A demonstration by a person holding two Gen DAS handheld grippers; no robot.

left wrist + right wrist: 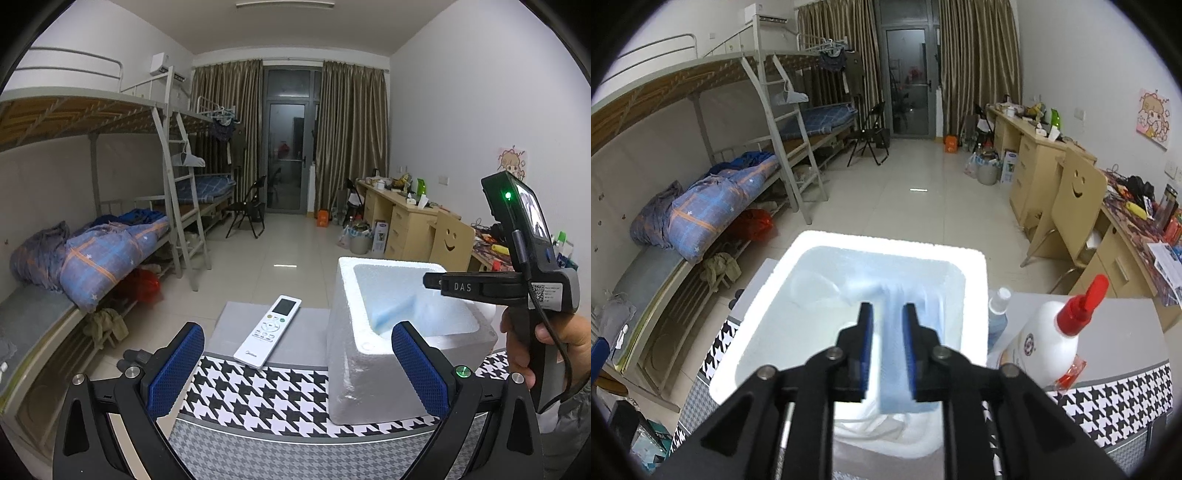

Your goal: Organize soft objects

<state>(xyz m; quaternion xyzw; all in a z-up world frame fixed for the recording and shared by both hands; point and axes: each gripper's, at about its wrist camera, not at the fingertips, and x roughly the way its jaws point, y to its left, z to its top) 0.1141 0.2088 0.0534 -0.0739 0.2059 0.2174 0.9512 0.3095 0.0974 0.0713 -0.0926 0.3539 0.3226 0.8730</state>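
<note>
Sponge (892, 354), pale blue, looks light and squashy; the right gripper's (888, 321) jaws pinch its middle over the foam box (975, 295). Left gripper's (297, 363) jaws stand wide, empty.

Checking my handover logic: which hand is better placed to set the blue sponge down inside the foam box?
Right. The right tongs are shut on the blue sponge, directly over the foam box. The left tongs hang open and empty beside the box, near the remote.
</note>
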